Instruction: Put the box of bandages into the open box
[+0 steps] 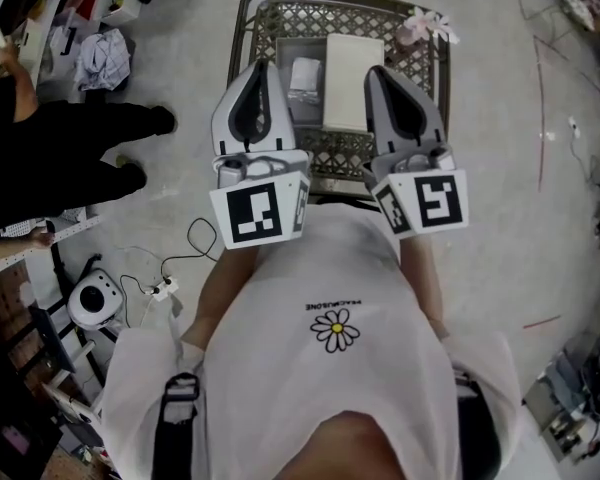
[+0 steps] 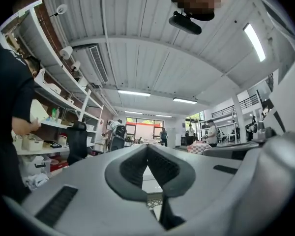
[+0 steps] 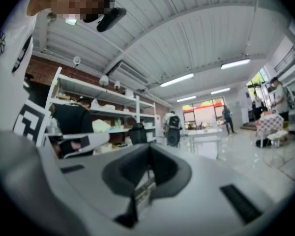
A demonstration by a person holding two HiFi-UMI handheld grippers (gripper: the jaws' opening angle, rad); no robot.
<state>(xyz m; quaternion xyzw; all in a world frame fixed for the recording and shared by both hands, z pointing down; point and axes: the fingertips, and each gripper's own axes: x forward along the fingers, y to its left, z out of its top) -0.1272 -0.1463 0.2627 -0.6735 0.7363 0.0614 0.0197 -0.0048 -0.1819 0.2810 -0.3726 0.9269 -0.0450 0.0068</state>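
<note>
On a metal lattice table (image 1: 420,78) ahead of me stands an open grey box (image 1: 285,53). In it lie a white flat box (image 1: 353,80) and a small clear-wrapped packet (image 1: 305,76); which one holds the bandages I cannot tell. My left gripper (image 1: 261,65) and right gripper (image 1: 375,71) are held up side by side over the table's near edge, short of the box. Both point upward. The left gripper (image 2: 147,148) is shut with nothing between its pads. The right gripper (image 3: 148,151) is shut and empty too.
A pink flower ornament (image 1: 427,25) sits on the table's far right corner. A person in black (image 1: 80,148) stands at the left by shelves. A white device (image 1: 92,300) and cables (image 1: 170,268) lie on the floor at the left. Distant people and tables (image 3: 206,132) fill the hall.
</note>
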